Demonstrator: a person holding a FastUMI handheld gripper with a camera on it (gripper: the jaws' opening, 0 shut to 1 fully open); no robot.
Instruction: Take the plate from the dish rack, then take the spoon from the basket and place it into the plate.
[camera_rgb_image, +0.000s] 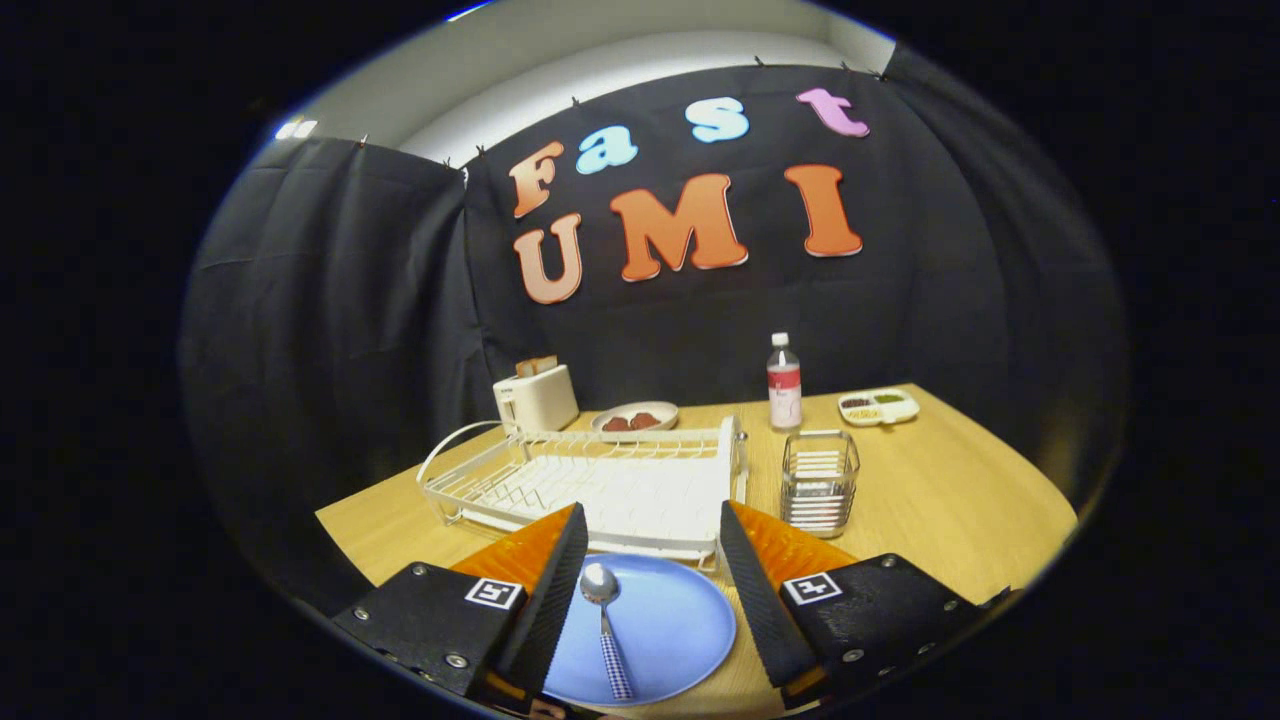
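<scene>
Tongs (650, 525) apart (spoon (606, 620) bowl-forward)

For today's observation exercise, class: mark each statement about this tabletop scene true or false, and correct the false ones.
1. The metal spoon with a checked handle lies on the round blue plate. True.
2. The gripper is shut on the spoon. False: its fingers stand open, apart from the spoon.
3. The white wire dish rack holds a plate. False: it holds no plate.
4. The wire mesh basket stands beside the rack. True.
5. The plastic bottle lies on its side. False: it stands upright on the wooden table.
</scene>
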